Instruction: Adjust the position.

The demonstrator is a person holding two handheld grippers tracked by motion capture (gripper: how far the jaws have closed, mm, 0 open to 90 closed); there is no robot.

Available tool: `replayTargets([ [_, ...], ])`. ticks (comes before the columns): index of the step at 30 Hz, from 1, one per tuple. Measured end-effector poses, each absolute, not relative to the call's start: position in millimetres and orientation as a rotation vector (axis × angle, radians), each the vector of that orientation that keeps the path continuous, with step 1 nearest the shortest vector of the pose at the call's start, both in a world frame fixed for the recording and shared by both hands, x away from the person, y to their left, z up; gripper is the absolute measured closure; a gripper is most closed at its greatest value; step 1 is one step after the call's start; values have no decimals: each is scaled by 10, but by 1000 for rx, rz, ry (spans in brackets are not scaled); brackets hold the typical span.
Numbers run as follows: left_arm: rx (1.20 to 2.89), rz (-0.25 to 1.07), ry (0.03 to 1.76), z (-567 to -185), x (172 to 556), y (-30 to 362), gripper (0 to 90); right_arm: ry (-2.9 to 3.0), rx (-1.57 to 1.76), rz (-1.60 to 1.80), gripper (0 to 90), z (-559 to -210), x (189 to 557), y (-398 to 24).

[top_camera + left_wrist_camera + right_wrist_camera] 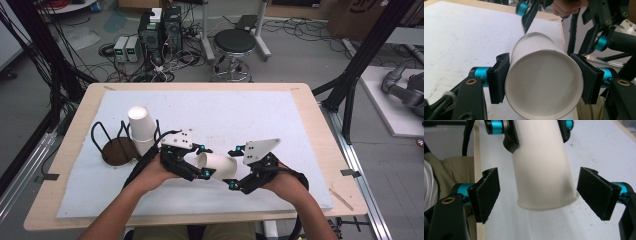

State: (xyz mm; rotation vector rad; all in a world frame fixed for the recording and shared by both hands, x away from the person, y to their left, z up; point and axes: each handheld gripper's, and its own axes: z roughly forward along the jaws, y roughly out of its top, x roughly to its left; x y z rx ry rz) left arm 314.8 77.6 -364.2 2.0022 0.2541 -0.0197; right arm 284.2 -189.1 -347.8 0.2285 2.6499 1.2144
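Above the white mat, near its front edge, a white paper cup lies on its side in the air between both grippers. Left gripper holds it: the two black pads press on the cup near its closed bottom. Right gripper stands at the rim end with its jaws wide (a gap is visible on each side of the rim). Left of this cup, a stack of cups stands upright beside a wire holder.
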Motion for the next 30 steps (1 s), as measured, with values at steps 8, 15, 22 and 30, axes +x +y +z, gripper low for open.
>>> replayTargets([
  [8,1942,10,293,-3723,3156,865,346,2519,385,1396,191,-3495,2820,-2079],
  [15,1861,54,348,-3803,3167,999,344,2422,516,1490,191,-3599,2820,-2224],
  [22,1782,74,364,-3864,3154,1087,344,2345,617,1535,191,-3700,2826,-2330],
  [30,1712,88,364,-3882,3133,1139,344,2312,681,1571,191,-3790,2812,-2399],
])
